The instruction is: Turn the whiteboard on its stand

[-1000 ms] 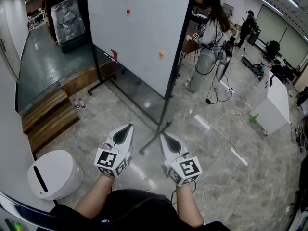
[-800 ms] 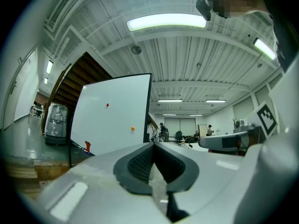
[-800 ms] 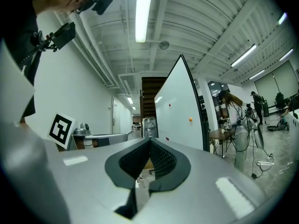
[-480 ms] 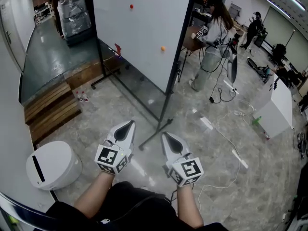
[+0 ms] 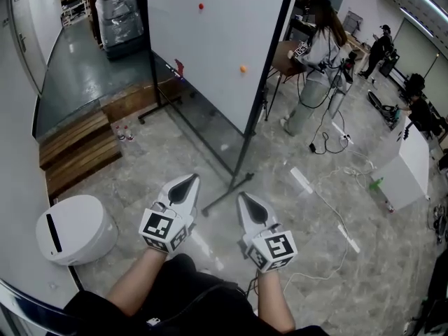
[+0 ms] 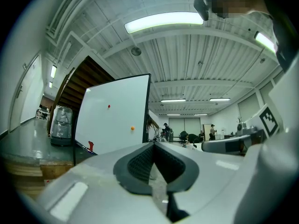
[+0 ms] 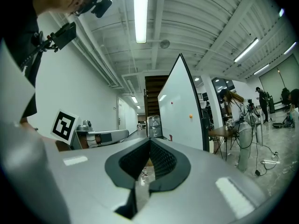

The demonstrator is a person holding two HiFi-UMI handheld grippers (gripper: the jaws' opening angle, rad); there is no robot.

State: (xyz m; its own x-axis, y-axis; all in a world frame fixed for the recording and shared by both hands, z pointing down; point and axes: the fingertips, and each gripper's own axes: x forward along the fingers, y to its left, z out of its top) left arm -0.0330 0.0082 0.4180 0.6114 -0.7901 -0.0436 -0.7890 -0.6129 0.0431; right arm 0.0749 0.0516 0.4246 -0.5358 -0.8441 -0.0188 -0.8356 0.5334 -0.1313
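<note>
No readable words, numbers or brands, only square coded markers (image 5: 161,227) on left tongs (image 5: 187,181), right tongs (image 5: 243,199)

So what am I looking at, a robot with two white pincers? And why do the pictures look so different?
There is no robot. A person holds a left claw and a right claw, one in each hand. The head view comes from a camera on the person's head, looking down. The other two come from cameras riding on each claw. Both claws are shut and hold nothing. Ahead stands the whiteboard on its stand, untouched. On the floor sits a white rounded machine.
</note>
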